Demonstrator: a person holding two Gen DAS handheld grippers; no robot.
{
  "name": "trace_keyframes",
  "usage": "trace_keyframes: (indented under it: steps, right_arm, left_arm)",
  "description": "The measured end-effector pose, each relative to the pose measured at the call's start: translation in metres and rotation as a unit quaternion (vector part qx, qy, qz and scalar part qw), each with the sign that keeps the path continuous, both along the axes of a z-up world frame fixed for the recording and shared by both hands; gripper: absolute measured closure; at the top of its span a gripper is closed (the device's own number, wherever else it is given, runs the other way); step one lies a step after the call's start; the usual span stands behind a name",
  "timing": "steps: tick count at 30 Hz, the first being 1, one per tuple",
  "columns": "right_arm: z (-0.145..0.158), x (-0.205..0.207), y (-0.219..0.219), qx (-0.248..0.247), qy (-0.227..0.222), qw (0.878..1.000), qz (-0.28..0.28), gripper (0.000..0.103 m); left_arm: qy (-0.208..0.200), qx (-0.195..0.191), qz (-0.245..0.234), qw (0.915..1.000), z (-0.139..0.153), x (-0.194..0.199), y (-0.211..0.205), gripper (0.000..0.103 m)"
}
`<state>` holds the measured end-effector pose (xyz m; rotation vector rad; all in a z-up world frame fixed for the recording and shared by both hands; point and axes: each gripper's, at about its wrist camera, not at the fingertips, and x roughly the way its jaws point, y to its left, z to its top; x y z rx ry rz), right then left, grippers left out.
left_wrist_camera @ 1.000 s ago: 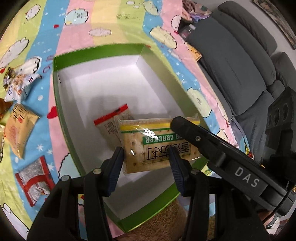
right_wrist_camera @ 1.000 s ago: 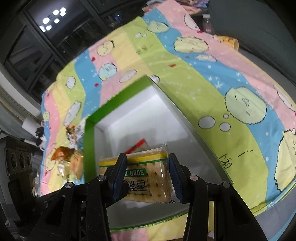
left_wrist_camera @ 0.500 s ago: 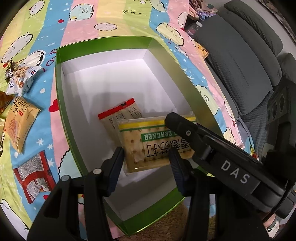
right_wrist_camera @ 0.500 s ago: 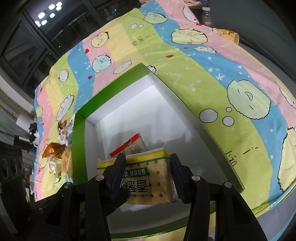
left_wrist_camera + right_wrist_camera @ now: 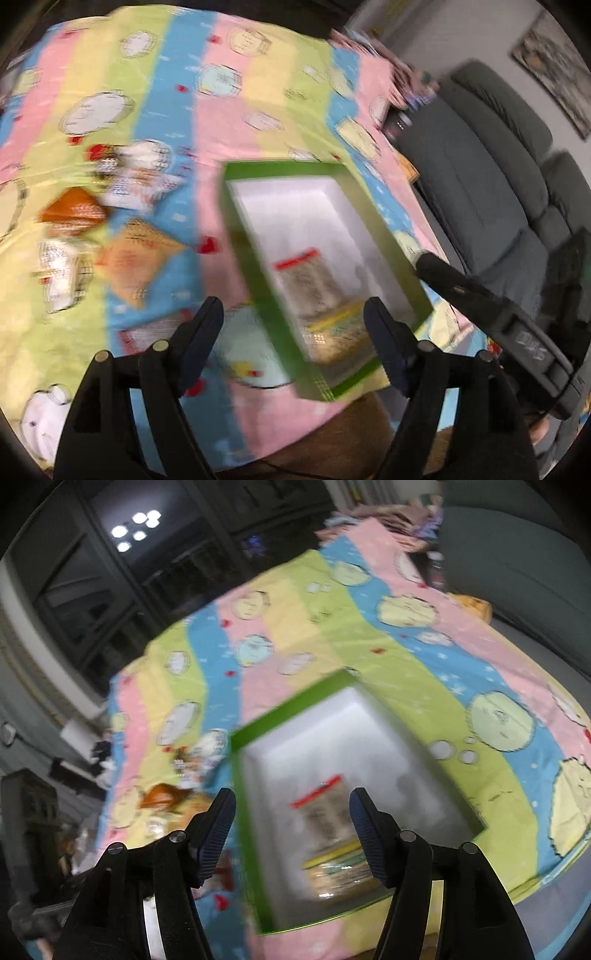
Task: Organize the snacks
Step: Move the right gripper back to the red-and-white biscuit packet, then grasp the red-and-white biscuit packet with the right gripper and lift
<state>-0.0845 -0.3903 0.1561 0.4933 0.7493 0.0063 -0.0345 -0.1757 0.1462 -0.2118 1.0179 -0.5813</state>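
Both grippers spread, empty; loose snack packets [image 5: 129, 258] lie at 10 o'clock from left gripper [image 5: 293, 325], nearer it than right gripper [image 5: 291, 821]; green box [image 5: 251, 258] at 12

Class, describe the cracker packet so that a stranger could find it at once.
Find the green box with white walls on the striped cloth. The cracker packet lies inside at the near end. Its yellow and green band sets it apart from the red-topped packet beside it.

Grey sofa [image 5: 491, 155], dark windows [image 5: 122, 576], framed picture [image 5: 554, 66]
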Motion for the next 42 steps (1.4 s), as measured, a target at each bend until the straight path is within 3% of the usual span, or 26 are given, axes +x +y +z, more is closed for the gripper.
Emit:
trace_keyframes:
  steps: [3,8,13,17,24,27,30,33,37,42]
  right_arm:
    - [0.006,0.0,0.024,0.014,-0.012,0.999,0.036,0.032]
    - [-0.001,0.006,0.082,0.017,-0.004,0.993,0.117,0.031]
    - [-0.037,0.025,0.132,0.023,0.049,0.986,0.157,0.031]
    - [-0.067,0.042,0.162,-0.023,0.104,0.982,0.154,0.031]
    - [-0.117,0.063,0.189,-0.101,0.178,0.966,0.161,0.031]
    - [-0.128,0.067,0.195,-0.145,0.188,0.959,0.157,0.031]
    - [-0.132,0.068,0.201,-0.158,0.185,0.956,0.163,0.031]
    - [-0.134,0.068,0.206,-0.153,0.176,0.954,0.187,0.032]
    - [-0.132,0.067,0.215,-0.146,0.164,0.956,0.196,0.041]
    - [-0.126,0.082,0.227,-0.096,0.166,0.96,0.203,0.052]
  left_arm:
    - [-0.004,-0.001,0.046,0.9989,-0.001,0.003,0.043,0.023]
    - [-0.001,0.018,0.112,0.9935,-0.019,-0.003,0.114,0.022]
    - [0.033,0.03,0.162,0.9859,-0.056,-0.01,0.165,0.022]
    - [0.048,0.053,0.184,0.9802,-0.073,-0.014,0.187,0.023]
    - [0.069,0.034,0.2,0.9769,-0.086,-0.017,0.21,0.023]
    - [0.066,0.03,0.192,0.9786,-0.085,-0.018,0.209,0.022]
    - [0.067,0.027,0.187,0.9797,-0.087,-0.018,0.208,0.022]
    - [0.072,0.023,0.186,0.9795,-0.091,-0.015,0.209,0.022]
    - [0.076,0.02,0.195,0.9777,-0.094,-0.014,0.214,0.022]
    - [0.081,0.008,0.212,0.9739,-0.094,-0.011,0.225,0.022]
